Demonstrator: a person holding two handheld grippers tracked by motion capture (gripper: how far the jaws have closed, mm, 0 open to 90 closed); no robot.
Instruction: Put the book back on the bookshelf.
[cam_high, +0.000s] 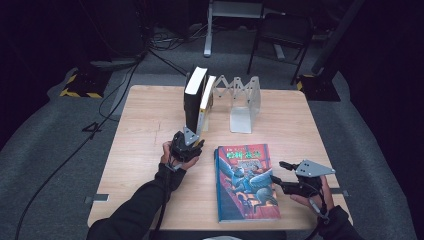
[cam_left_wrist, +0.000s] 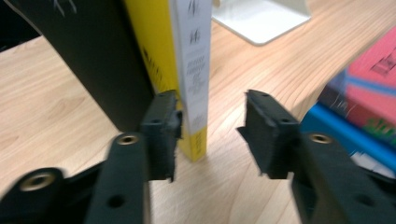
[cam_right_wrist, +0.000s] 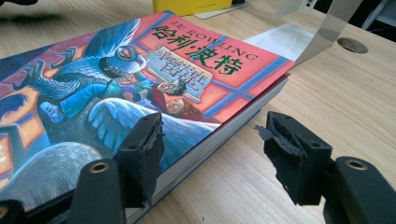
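A black book (cam_high: 191, 102) and a yellow book with a white spine (cam_high: 205, 100) stand upright, leaning together, at the table's far middle. My left gripper (cam_high: 192, 134) is at their foot. In the left gripper view it (cam_left_wrist: 210, 135) is open, its left jaw just in front of the yellow book (cam_left_wrist: 191, 60), with the black book (cam_left_wrist: 93, 56) beside it. A colourful illustrated book (cam_high: 245, 180) lies flat at the front. My right gripper (cam_high: 279, 172) is open at that book's right edge. In the right gripper view it (cam_right_wrist: 212, 154) has one jaw over the cover (cam_right_wrist: 140, 79).
A silver accordion bookend rack (cam_high: 242, 102) stands right of the upright books, and its base (cam_left_wrist: 261, 18) is close by. The wooden table (cam_high: 150, 115) has a cable hole (cam_right_wrist: 351, 45). Chairs, a stand and cables lie on the floor beyond.
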